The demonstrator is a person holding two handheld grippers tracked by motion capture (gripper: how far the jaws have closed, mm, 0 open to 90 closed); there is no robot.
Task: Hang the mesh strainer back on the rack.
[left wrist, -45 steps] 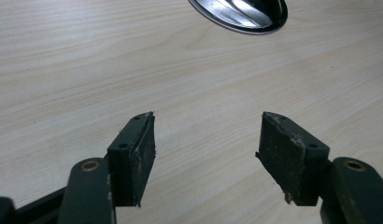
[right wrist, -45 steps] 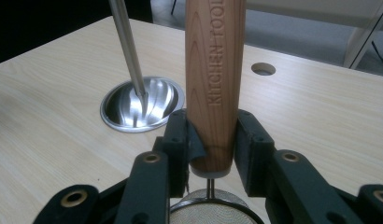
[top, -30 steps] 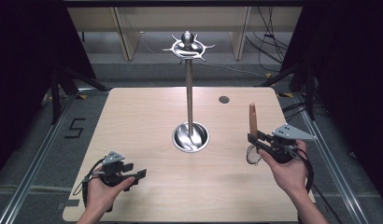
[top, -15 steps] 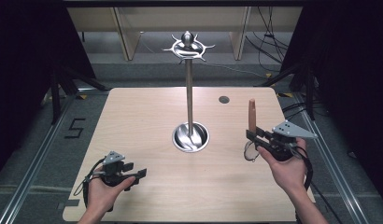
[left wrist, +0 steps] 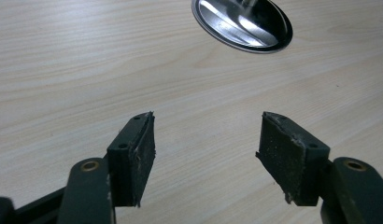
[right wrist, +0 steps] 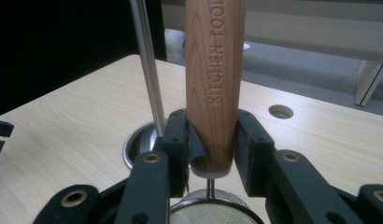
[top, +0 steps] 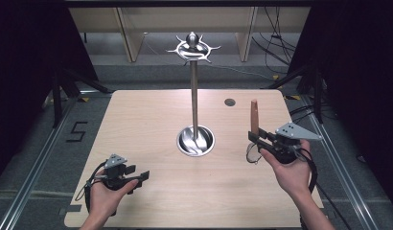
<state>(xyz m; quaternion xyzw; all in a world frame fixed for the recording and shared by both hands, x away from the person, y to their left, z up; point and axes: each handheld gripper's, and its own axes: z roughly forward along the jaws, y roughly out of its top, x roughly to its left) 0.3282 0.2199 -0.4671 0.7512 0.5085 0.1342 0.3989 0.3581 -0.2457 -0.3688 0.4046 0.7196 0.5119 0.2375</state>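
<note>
My right gripper (top: 255,136) pinches a strainer by its wooden handle (right wrist: 213,88), low on the handle near the ferrule. The handle stands upright, its long axis vertical, rising above the jaws right of centre in the high view. In the right gripper view the mesh bowl (right wrist: 217,212) hangs just under the jaws at the bottom edge.

What my next move turns on, I judge, is the stand (top: 194,96): it lies to the left of the strainer in the high view, near the frame's centre, and its hook ring (top: 193,47) sits at the top of the frame, well above the handle's tip. So the strainer must go up and leftward. My right hand is the nearer one. The pole (right wrist: 147,65) shows just left of the handle in the right gripper view, with the round base (right wrist: 140,147) beyond the jaws.

My left gripper (top: 139,175) rests low at the lower left, jaws spread and empty, the base (left wrist: 242,23) ahead at the top of its view.

The table (top: 137,124) is pale wood, with a small hole (top: 229,102) near its far right. Dark curtains flank it; shelving stands behind.
</note>
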